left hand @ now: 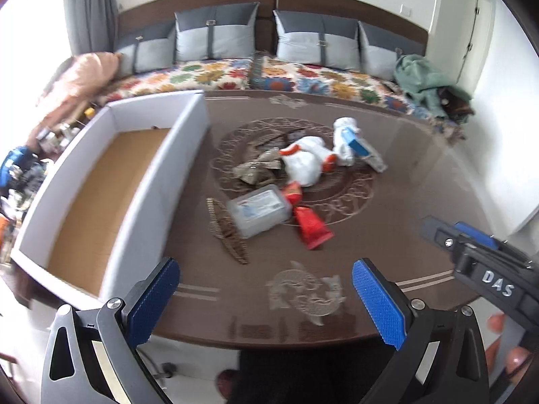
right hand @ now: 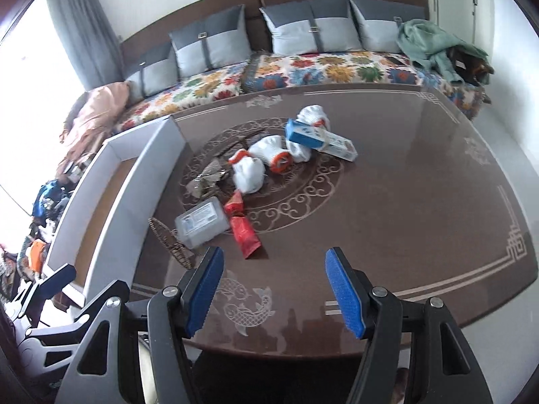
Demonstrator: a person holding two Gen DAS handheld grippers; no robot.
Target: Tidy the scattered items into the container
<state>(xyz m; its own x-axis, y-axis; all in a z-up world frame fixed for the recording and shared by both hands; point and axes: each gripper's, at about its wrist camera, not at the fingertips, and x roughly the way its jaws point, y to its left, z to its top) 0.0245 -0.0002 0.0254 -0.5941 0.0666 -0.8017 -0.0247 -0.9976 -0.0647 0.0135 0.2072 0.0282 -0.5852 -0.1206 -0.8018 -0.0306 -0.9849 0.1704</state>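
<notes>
The container (left hand: pixel 188 155) is a big white-walled box with a bare cardboard floor, sitting on the left side of the brown patterned table (left hand: pixel 421 202), and as far as I can see there's nothing in it yet, so this looks like the very start of the tidy-up. Everything to move is heaped near the table's middle, just right of the box wall: white gloves with orange cuffs (left hand: pixel 305 163), a blue and white carton (right hand: pixel 320 139) lying across the far glove, a clear plastic box (left hand: pixel 259 210), a crumpled brownish wrapper (left hand: pixel 257 171), a woven wicker piece (left hand: pixel 229 232) close to the box wall, and red packets (left hand: pixel 311 227) at the near edge of the pile. Both tools hang over the near table edge, not touching anything: the left gripper (left hand: pixel 264 306) has its blue pads spread wide with nothing between them, and the right gripper (right hand: pixel 274 294) is just as wide and empty. If it were me, I'd take the near stuff first, probably the plastic box with the left since it's closest to the container, coming down square across its short sides so it doesn't skate on that glossy top. The red packets look thin and slippery, so pinch at a raised fold.
</notes>
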